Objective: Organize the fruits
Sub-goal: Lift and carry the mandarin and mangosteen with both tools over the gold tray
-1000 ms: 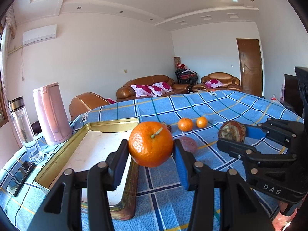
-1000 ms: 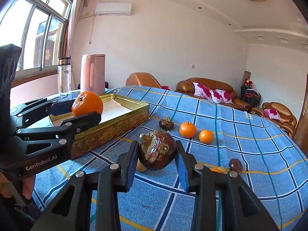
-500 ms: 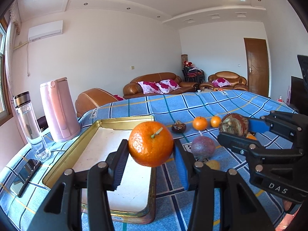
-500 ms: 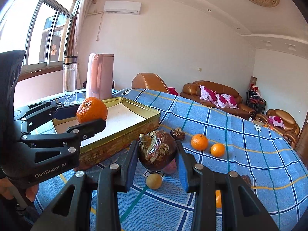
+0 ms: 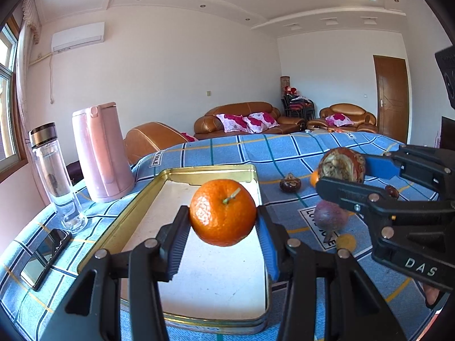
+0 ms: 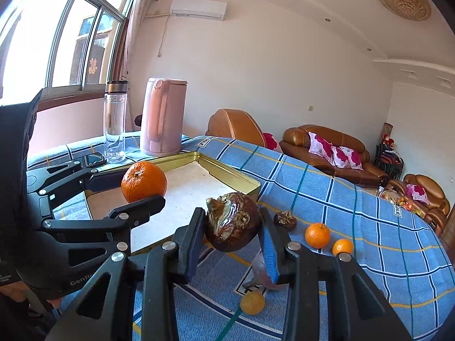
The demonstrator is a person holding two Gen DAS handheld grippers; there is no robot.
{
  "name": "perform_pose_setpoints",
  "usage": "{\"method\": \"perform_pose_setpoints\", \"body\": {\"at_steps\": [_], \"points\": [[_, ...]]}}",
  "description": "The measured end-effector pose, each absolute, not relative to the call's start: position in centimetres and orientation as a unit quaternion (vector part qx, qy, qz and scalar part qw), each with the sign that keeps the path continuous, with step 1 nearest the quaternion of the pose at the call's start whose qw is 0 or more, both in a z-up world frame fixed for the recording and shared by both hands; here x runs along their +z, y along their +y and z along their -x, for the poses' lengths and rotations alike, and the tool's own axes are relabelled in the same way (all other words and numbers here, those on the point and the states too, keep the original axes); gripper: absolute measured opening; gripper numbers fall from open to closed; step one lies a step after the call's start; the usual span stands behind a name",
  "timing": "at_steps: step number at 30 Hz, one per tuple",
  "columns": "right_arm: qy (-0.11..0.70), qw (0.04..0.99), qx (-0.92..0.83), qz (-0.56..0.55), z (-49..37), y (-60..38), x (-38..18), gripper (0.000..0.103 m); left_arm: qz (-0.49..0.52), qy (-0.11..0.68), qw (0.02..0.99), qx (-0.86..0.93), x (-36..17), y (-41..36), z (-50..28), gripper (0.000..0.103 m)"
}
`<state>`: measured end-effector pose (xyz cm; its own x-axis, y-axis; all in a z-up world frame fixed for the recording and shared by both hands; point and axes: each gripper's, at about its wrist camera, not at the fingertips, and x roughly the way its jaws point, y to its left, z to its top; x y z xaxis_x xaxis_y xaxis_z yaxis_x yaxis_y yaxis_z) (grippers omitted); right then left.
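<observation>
The left claw (image 5: 223, 221) is clenched on an orange (image 5: 222, 212), held clear above the white floor of the gold tin (image 5: 136, 207), stem up, so that letting go would presumably drop it straight inside. The right claw (image 6: 232, 228) grips a dark, wrinkled brown fruit (image 6: 231, 221) and hangs just off the tin's near corner, over the blue checked table (image 6: 355, 213), apparently waiting its turn. Both claws point forward and roughly level, the left slightly ahead over the tin. Loose on the cloth lie two small oranges (image 6: 318, 235), a small dark fruit (image 6: 285, 220), a purple one (image 5: 330, 218) and a little yellow one (image 6: 252, 302); whether the purple fruit is whole is hard to tell from here.
</observation>
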<state>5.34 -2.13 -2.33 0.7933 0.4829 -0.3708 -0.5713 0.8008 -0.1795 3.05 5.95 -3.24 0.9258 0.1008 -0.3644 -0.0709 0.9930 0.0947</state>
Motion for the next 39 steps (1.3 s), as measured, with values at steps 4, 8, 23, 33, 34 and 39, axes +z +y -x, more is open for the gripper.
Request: {"method": "perform_pose_setpoints", "body": {"at_steps": [4,8,23,33,34,39], "points": [[0.16,0.932,0.292,0.144,-6.2,-0.8,-2.0,0.039,-0.036,0.191,0.98,0.054,-3.3,7.0,-3.3,0.048],[0.164,0.928,0.3,0.149,-7.0,0.5,-1.8,0.039,-0.033,0.195,0.978,0.063,-3.4,8.0,-3.6,0.048],[0.182,0.913,0.329,0.159,-8.6,4.7,-2.3,0.039,-0.019,0.228,0.97,0.083,-3.7,11.3,-5.3,0.048],[0.205,0.905,0.341,0.152,-9.8,6.2,-3.3,0.039,-0.015,0.253,0.963,0.094,-4.3,12.8,-6.4,0.048],[0.207,0.904,0.342,0.15,-9.9,6.3,-3.4,0.039,-0.014,0.254,0.962,0.095,-4.3,13.0,-6.5,0.048],[0.216,0.901,0.345,0.147,-10.3,6.6,-3.9,0.039,-0.015,0.262,0.96,0.101,-4.4,13.5,-6.8,0.048]]}}
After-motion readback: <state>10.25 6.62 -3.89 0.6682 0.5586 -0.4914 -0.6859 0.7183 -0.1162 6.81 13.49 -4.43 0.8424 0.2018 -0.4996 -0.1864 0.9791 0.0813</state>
